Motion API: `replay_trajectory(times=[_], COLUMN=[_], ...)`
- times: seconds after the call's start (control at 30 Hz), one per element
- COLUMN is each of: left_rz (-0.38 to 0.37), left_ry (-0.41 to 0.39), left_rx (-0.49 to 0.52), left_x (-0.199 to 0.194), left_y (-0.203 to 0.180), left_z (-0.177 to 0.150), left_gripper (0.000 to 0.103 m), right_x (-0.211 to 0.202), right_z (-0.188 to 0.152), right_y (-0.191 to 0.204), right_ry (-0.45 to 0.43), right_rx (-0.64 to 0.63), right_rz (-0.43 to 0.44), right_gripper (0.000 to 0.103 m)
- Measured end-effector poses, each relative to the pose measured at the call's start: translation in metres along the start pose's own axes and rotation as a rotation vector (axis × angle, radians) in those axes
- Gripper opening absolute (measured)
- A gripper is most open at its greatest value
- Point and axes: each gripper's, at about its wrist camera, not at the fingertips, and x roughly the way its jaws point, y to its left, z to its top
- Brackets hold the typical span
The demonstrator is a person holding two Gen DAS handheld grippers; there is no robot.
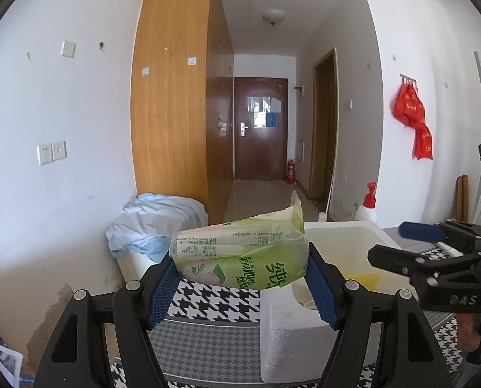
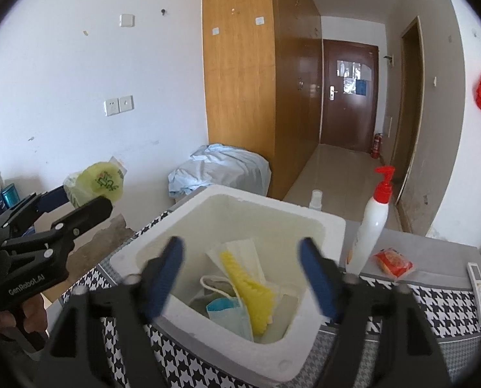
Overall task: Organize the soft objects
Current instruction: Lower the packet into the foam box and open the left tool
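My left gripper (image 1: 242, 278) is shut on a green tissue pack (image 1: 240, 255) and holds it in the air, left of a white foam box (image 1: 292, 333). In the right wrist view the left gripper (image 2: 79, 205) and its tissue pack (image 2: 98, 184) are at the far left. My right gripper (image 2: 240, 274) is open and empty, above the foam box (image 2: 324, 226). Inside the box lie face masks (image 2: 230, 317) and a yellow cloth (image 2: 253, 294). The right gripper also shows in the left wrist view (image 1: 399, 245).
The box stands on a houndstooth cloth (image 2: 182, 365). A white pump bottle with a red top (image 2: 371, 223), a red packet (image 2: 394, 263) and a white remote (image 2: 479, 291) lie to the right. A blue cloth pile (image 2: 221, 168) is behind, by a wooden wardrobe (image 2: 240, 80).
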Motion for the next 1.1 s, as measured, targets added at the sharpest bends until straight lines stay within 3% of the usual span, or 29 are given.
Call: replay_trajectory(times=[0.17, 1.1], left_rz=[-0.005, -0.098], left_ry=[0.000, 0.017], left_rx=[0.004, 0.023], left_x=[0.000, 0.013], left_y=[-0.003, -0.026], left_z=[0.000, 0.010], left_gripper=[0.073, 0.073], right_x=[-0.007, -0.027], right_z=[-0.001, -0.013], right_y=[-0.001, -0.014], right_ry=[-0.017, -0.034], right_rx=[0.001, -0.006], right_rz=[-0.024, -0.065], right_gripper=[0.101, 0.101])
